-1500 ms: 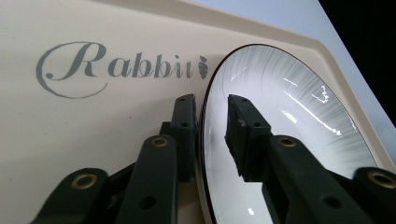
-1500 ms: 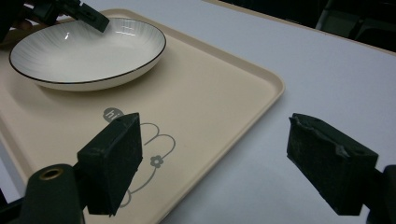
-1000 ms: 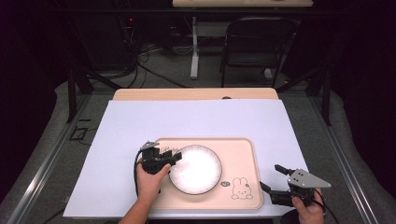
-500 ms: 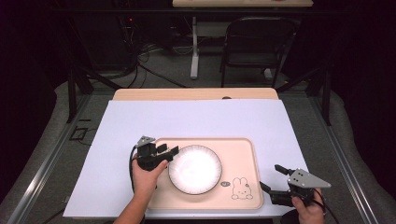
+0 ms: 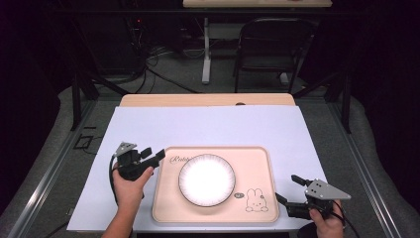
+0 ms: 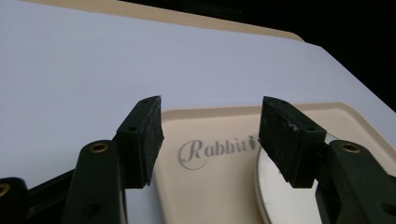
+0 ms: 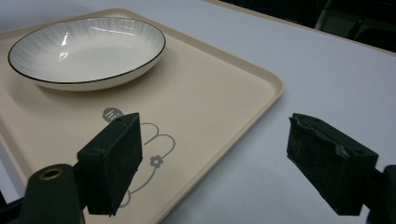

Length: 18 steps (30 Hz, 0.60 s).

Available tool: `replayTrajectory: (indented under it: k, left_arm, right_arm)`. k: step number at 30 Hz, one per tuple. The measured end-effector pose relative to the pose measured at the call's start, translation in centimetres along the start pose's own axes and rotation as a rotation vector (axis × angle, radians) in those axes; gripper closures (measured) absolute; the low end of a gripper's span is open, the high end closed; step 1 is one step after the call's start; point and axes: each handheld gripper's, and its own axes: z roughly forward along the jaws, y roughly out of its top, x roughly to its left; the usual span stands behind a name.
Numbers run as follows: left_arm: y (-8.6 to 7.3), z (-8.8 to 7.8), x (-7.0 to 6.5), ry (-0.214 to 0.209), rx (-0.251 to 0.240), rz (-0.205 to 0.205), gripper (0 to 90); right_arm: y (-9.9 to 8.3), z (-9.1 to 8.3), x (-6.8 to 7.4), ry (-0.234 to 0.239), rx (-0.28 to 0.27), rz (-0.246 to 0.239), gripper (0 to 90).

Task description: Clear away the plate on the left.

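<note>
We see a cream tray (image 5: 257, 163) lying on the white sheet (image 5: 208, 129) that covers the counter (image 5: 208, 99), with a white plate (image 5: 206, 179) resting near the tray's middle. The plate has a thin dark rim (clearest in the right gripper view) (image 7: 86, 49). Our left tongs (image 5: 154, 153) sit just beside the tray's left edge, jaws spread and holding nothing; between them the word "Rabbit" (image 6: 217, 149) is printed on the tray. Our right tongs (image 5: 289, 188) rest at the tray's near right corner, jaws wide apart and empty, next to a rabbit drawing (image 5: 255, 199).
</note>
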Motion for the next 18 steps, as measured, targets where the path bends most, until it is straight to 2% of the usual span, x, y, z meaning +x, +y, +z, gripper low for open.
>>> replayTrajectory:
  k: [5, 13, 18]
  left_arm:
    - [-0.6, -1.6, 2.2, 0.036, -0.025, -0.04, 38.2]
    - [-1.8, -3.0, 4.2, 0.08, -0.028, -0.08, 37.8]
    - [-2.6, -3.3, 4.9, 0.103, -0.025, -0.085, 37.8]
  right_arm:
    - [0.0, 0.0, 0.0, 0.0, 0.0, 0.001, 17.4]
    - [0.0, 0.0, 0.0, 0.0, 0.001, 0.0, 17.4]
    - [0.0, 0.0, 0.0, 0.0, 0.0, 0.004, 17.4]
